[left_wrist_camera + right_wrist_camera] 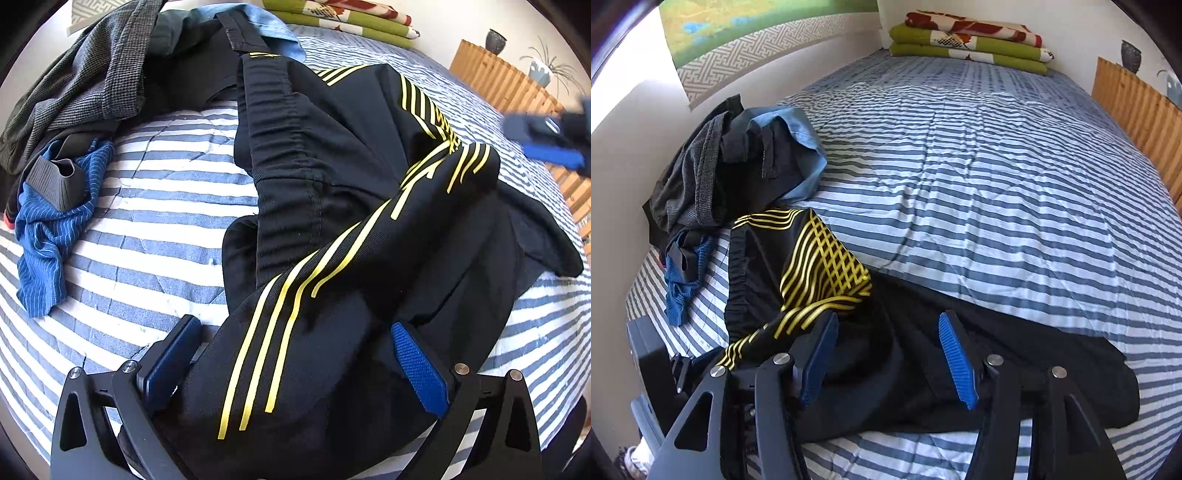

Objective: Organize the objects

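Note:
Black track pants with yellow stripes [332, 206] lie crumpled on the blue-and-white striped bed cover [155, 206]. My left gripper [295, 343] is open, its blue pads on either side of a striped pant leg that fills the gap. My right gripper [888, 332] is open above the black pants [871, 354], jaws wide; it also shows blurred at the right edge of the left wrist view [546, 140]. The yellow stripe pattern [820, 258] lies just left of it.
A pile of grey, black and light-blue clothes [738, 166] sits by the wall at the left. A blue pinstriped garment [51, 229] lies near it. Folded green and red blankets [971, 40] are at the bed's far end. A wooden slatted cabinet [1137, 110] stands right.

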The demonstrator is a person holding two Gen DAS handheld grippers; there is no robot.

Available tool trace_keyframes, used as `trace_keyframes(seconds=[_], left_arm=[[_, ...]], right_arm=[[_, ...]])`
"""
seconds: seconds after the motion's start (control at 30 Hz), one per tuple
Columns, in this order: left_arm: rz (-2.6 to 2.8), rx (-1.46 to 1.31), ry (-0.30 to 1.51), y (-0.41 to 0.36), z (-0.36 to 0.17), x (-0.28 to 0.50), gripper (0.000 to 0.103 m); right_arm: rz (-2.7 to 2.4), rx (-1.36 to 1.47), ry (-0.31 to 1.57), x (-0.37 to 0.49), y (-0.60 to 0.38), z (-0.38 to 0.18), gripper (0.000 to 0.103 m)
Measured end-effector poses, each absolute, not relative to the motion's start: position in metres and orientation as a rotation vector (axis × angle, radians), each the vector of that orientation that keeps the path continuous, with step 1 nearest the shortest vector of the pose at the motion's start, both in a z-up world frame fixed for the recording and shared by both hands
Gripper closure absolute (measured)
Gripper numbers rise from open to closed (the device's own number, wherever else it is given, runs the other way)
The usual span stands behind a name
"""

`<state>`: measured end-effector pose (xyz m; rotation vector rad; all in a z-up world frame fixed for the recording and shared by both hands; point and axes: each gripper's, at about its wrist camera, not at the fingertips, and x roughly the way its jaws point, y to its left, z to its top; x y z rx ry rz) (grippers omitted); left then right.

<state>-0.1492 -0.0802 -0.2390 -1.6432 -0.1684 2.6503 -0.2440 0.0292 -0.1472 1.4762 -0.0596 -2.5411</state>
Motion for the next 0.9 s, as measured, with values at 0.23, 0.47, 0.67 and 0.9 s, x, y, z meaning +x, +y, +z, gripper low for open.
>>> trace_keyframes(seconds=[0.23, 0.47, 0.67, 0.9], left_arm=[[2.588, -1.667, -0.138, -0.076, -0.236, -0.144, 0.000], [2.576, -1.658, -0.212, -0.088, -0.222, -0.126, 0.019], [2.652, -1.591, -0.228, -0.104, -0.196, -0.105, 0.030], [2.670, -1.477, -0.241, -0.133, -0.154, -0.093, 0.031]], right_arm=[[-2.482, 1.516, 0.074, -0.296, -0.020, -0.164, 0.042], [-2.380, 1.614, 0.227, -0.318, -0.055, -0.194, 0.074], [-2.443, 1.553, 0.147, -0.294, -0.017, -0.164, 0.099], [-2.561, 1.507, -0.043, -0.227, 0.070, -0.138, 0.099]])
